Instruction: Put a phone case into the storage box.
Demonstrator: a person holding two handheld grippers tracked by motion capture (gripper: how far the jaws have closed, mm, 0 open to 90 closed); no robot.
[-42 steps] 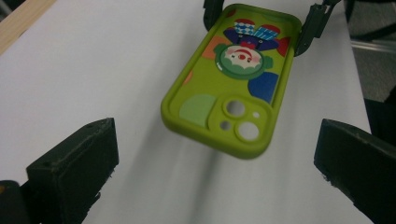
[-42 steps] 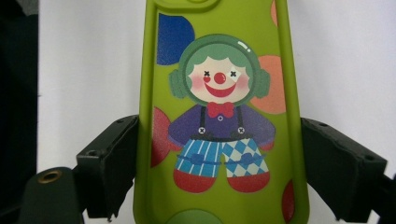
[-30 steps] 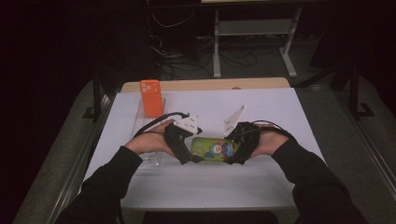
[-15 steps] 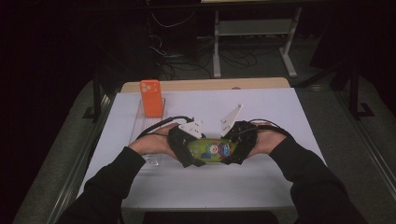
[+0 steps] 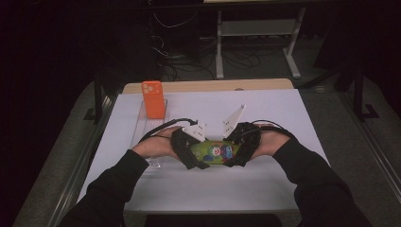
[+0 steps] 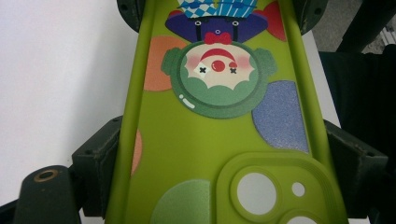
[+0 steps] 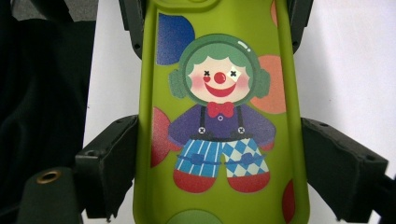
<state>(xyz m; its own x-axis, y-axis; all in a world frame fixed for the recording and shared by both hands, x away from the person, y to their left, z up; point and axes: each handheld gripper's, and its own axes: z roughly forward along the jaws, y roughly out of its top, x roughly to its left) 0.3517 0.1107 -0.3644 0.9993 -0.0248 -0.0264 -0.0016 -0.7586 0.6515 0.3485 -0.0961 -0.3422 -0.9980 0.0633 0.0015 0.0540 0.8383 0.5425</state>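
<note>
two claws hold one green phone case (image 5: 212,152) between them, above the near middle of the white-covered bench (image 5: 283,189). the left claw (image 5: 189,152) grasps the case's camera-cutout end; the right claw (image 5: 239,151) grasps the opposite end. in the left gripper view the case (image 6: 219,140) runs up the frame between the two black jaws, one pressed against each long edge, with the round camera openings nearest the lens and the printed clown upside down. in the right gripper view the case (image 7: 219,116) likewise sits between that claw's jaws, both clenched on its long edges, the clown upright and its red shoes nearest the lens. the case's back faces upward, roughly level, lying left to right across the person's front. whether its underside touches the bench cannot be told. each hand is wrapped round its gripper, and the dark sleeves (image 5: 312,179) enter from the bottom of the high view. a grey three-cornered plate stands above each gripper. an orange phone case (image 5: 153,99) stands upright at the far left of the bench, well apart from the claws, on a clear tray (image 5: 142,130) that extends toward the left hand.
</note>
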